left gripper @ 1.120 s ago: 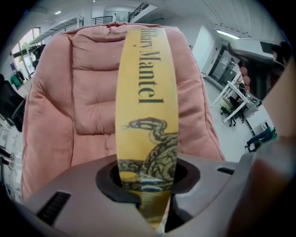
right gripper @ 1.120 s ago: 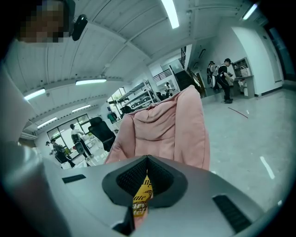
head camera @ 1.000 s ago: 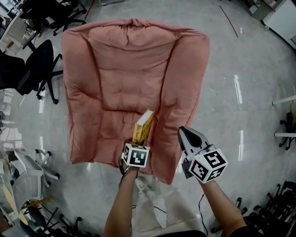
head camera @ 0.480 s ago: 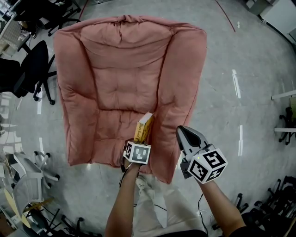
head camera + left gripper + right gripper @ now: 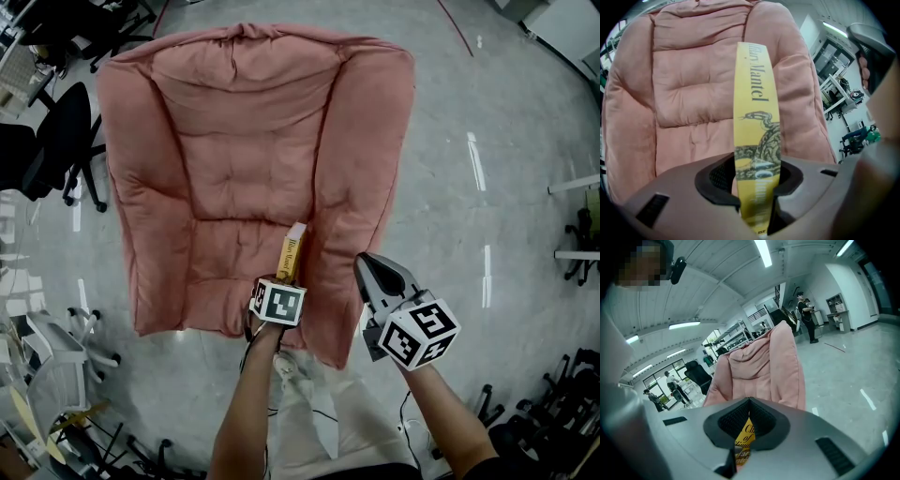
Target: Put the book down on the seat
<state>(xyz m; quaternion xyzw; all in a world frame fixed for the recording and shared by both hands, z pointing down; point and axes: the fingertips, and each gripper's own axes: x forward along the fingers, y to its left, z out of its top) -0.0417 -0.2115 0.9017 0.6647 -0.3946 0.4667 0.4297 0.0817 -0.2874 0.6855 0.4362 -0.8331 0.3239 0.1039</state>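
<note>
Book (image 5: 292, 251), yellow, is clamped on edge in my left claw (image 5: 284, 279), spine up and long axis pointing away from me toward the backrest (image 5: 248, 89). It hangs over the front right part of the seat (image 5: 230, 253), just beside the padded right arm (image 5: 352, 234) of the pink armchair. Whether its far end touches the cushion I cannot tell. The seat lies ahead and to the left of that claw and is bare, so I judge the book should tip leftward to lie flat. My right claw (image 5: 372, 270) is by the arm pad's outer edge, jaws closed on nothing. Office chairs (image 5: 61, 141) stand well apart.
</note>
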